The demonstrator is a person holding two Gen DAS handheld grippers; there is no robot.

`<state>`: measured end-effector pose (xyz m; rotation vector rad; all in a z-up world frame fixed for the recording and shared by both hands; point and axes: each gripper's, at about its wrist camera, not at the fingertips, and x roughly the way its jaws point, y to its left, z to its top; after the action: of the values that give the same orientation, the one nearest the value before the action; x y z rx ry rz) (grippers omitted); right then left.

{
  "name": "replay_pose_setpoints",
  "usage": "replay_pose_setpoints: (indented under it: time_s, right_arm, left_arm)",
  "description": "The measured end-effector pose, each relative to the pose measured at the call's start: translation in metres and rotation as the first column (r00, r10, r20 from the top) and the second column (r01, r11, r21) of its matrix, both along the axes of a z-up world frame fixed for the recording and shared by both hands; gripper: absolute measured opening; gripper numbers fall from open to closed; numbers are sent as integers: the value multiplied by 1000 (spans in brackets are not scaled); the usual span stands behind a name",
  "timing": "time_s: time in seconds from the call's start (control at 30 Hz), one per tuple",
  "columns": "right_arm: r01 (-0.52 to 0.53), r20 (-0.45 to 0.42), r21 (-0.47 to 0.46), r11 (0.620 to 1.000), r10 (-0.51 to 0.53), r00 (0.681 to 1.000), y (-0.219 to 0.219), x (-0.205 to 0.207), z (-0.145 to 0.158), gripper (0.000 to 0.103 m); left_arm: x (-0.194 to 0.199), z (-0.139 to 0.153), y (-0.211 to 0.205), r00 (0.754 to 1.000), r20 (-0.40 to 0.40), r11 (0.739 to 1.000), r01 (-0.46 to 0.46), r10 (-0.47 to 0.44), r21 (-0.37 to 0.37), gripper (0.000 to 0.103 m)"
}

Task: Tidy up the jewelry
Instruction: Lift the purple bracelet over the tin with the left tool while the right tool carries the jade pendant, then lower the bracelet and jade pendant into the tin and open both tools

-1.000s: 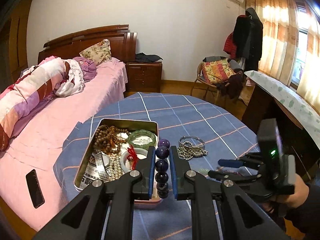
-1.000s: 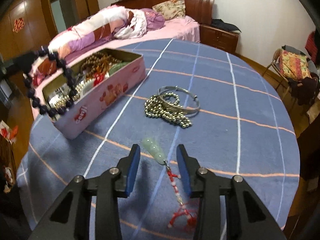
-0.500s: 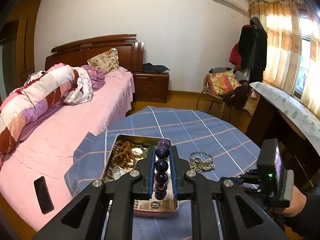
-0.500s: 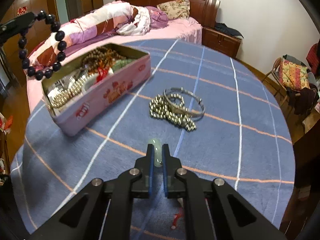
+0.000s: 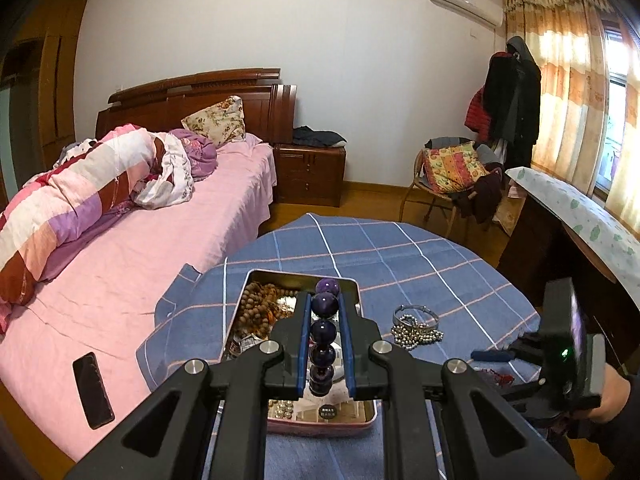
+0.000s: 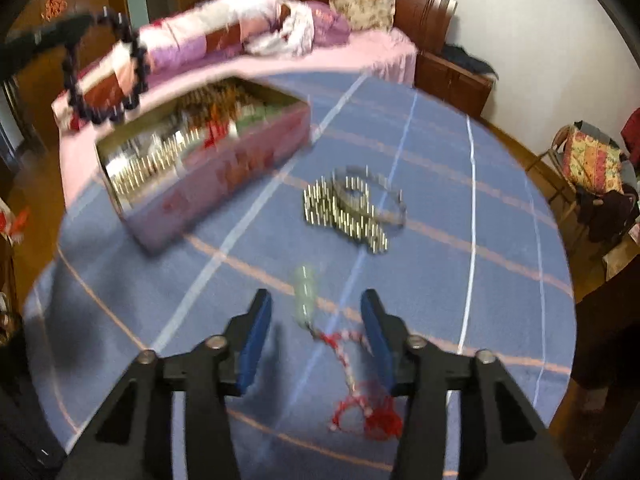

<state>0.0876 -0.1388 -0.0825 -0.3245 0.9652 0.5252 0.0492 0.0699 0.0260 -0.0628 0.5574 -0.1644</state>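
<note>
A: You're in a bedroom, at a round worktop (image 5: pixel 420 264) under a blue checked cloth, with a pink bed (image 5: pixel 168 248) just behind it and a chair (image 5: pixel 448 176) piled with clothes by the curtains.

B: Where's the jewelry?

A: Your pink tin (image 5: pixel 320 420) sits on the side of the worktop nearest the bed, lid off, already crowded with wooden beads (image 5: pixel 260 304) and other pieces that are too blurred in the right view to name. Right of the tin, well apart from it, a silver bangle (image 5: pixel 416 314) lies touching a heap of silver bead chain (image 6: pixel 344 216).

B: And my left gripper?

A: Your left gripper (image 5: pixel 324 344) is closed on the dark purple bead bracelet (image 5: pixel 324 336). The beads run in a line between the 2 blue pads, and the bracelet hangs above the open tin. From the right view it shows as a full loop in the air, over the tin's far end.

B: The right one?

A: Your right gripper (image 6: pixel 316 336) is wide open and holds nothing. The pale green pendant (image 6: pixel 305 292) lies on the cloth between the 2 fingers, touching neither as far as the blur allows, and its red and white cord (image 6: pixel 360 404) trails back toward you beside the right finger.
</note>
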Motion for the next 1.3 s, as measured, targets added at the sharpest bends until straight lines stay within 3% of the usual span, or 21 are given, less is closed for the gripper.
replay_pose_setpoints:
  time_s: [0.07, 0.17, 0.23, 0.37, 0.5, 1.0, 1.3]
  right_arm:
    - [11, -24, -5, 1000, -11, 1000, -5, 0, -12, 42]
    - [23, -15, 1, 1000, -23, 1000, -10, 0, -17, 28]
    - [40, -5, -9, 999, -40, 999, -14, 0, -16, 9]
    - [30, 13, -20, 999, -30, 999, -15, -8, -12, 6]
    - [43, 32, 29, 999, -44, 999, -18, -10, 4, 6]
    - [-85, 231, 166, 983, 45, 972, 39, -10, 116, 6]
    - [-150, 246, 225, 963, 93, 965, 88, 1, 119, 6]
  left_arm:
    - [1, -3, 0, 1000, -8, 1000, 2, -2, -3, 13]
    - [2, -4, -1, 1000, -12, 1000, 2, -2, 1, 13]
    - [2, -3, -2, 1000, -9, 1000, 0, 0, 4, 13]
    - [3, -2, 0, 1000, -3, 1000, -11, 11, 3, 13]
    - [2, -1, 0, 1000, -2, 1000, -12, 12, 8, 13]
    - [12, 13, 19, 998, 33, 998, -46, 45, 41, 13]
    - [22, -6, 27, 997, -16, 995, -71, 72, 66, 13]
